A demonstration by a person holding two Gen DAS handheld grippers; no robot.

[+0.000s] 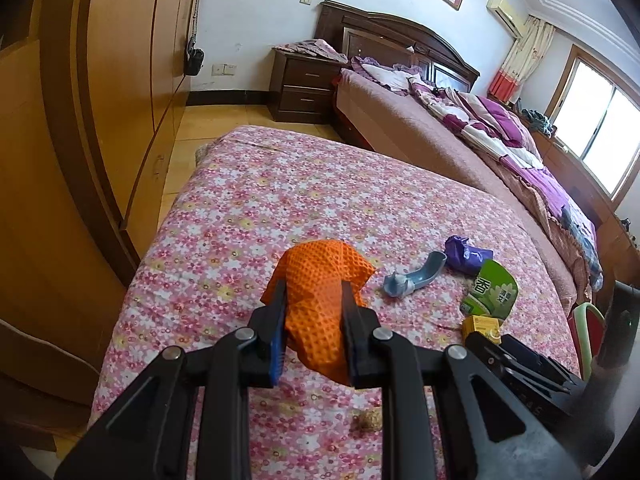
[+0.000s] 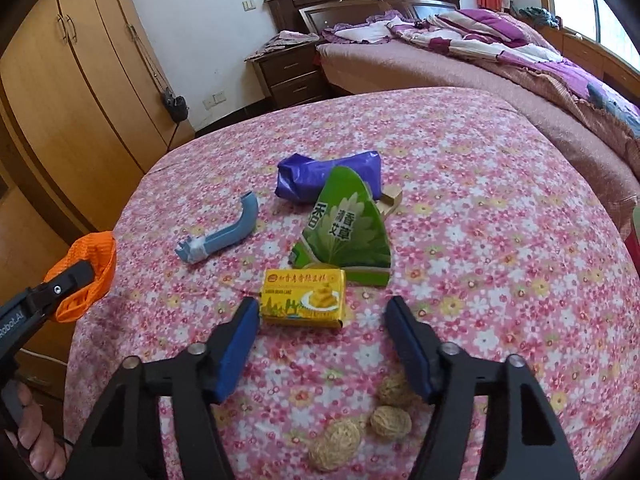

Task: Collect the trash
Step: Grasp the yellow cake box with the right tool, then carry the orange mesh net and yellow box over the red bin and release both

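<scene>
Orange mesh bag [image 1: 320, 300] sits clamped in the left gripper [image 1: 314, 300], nothing visibly collected yet, while the right gripper [image 2: 320, 344] hangs open, empty, with the yellow box [image 2: 303, 298] at 12 o'clock on the floral surface [image 2: 480, 240].

Wooden wardrobe [image 1: 120, 92], dark bed headboard [image 1: 384, 36], nightstand [image 1: 304, 84], bright window [image 1: 600, 128]
</scene>
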